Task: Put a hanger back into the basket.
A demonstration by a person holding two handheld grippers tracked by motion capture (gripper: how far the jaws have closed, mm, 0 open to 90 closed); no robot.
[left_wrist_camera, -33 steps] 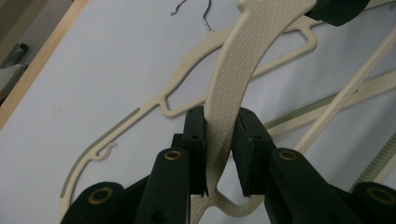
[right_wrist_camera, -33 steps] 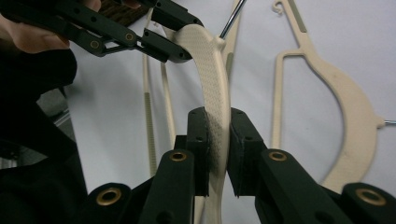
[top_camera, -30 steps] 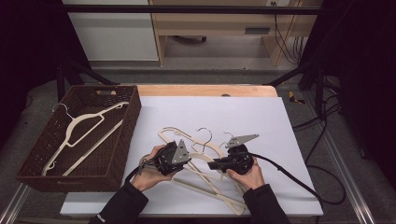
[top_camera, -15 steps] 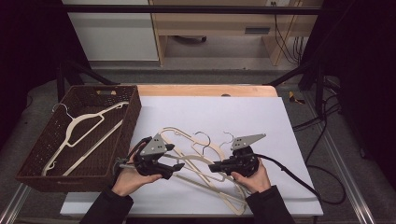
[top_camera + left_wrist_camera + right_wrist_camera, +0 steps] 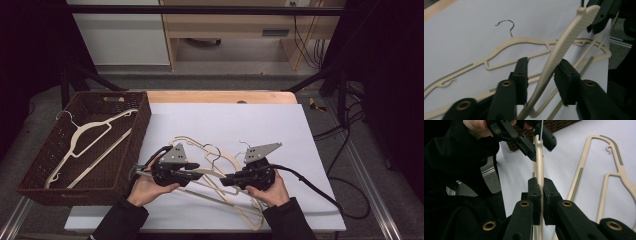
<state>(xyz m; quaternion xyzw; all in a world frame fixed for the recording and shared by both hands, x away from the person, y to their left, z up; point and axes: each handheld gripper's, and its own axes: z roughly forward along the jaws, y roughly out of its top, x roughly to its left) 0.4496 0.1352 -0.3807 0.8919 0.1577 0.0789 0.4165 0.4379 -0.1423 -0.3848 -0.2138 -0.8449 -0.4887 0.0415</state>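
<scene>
Covering most of the table (image 5: pixel 215 96), a white sheet (image 5: pixel 240 125) serves as the work surface, with grey floor (image 5: pixel 240 65) and pale cabinets (image 5: pixel 120 35) beyond its far edge. Left of the sheet, touching its edge, sits a brown wicker basket (image 5: pixel 142 125) holding two cream hangers (image 5: pixel 82 142) laid across each other. On the sheet's near half, right of the basket, lies a loose pile of hangers (image 5: pixel 220 187) of the same kind. The left gripper (image 5: pixel 192 170) hovers over the pile's left side; in the left gripper view its jaws stand wide apart on either side of a raised hanger (image 5: pixel 564 47) without clamping it. The right gripper (image 5: pixel 227 180), over the pile's middle, pinches that same hanger (image 5: pixel 539 170) tightly between its pads, holding it up off the sheet. Black cables (image 5: pixel 345 145) trail off the sheet's right edge.
</scene>
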